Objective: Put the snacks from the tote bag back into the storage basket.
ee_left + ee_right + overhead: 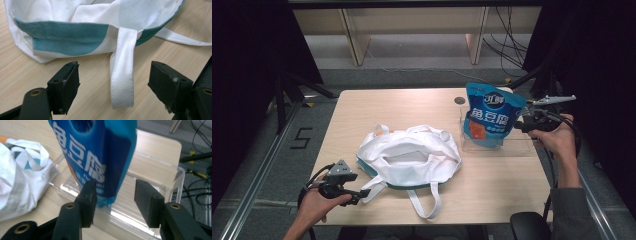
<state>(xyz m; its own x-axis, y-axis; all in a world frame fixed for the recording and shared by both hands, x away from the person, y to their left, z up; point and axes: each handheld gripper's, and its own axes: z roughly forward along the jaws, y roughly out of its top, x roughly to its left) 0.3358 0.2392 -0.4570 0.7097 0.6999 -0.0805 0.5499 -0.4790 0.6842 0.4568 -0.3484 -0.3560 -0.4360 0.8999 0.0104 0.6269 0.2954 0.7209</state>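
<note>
Two hand-held tools work a pale wooden desk (362, 107). The right tool (113, 195) stands half-open around the lower corner of a glossy blue snack pouch with white lettering (491, 114), one pad touching the film, the other apart, so it is not yet gripped; the pouch stands upright in a clear plastic tray (517, 145) at the desk's right side. Light, crinkly and likely slippery, it is best pinched at a sealed edge. The left tool (113, 85) rests wide open around the loose strap of a soft white-and-teal cloth tote bag (409, 157), lying mid-desk.
</note>
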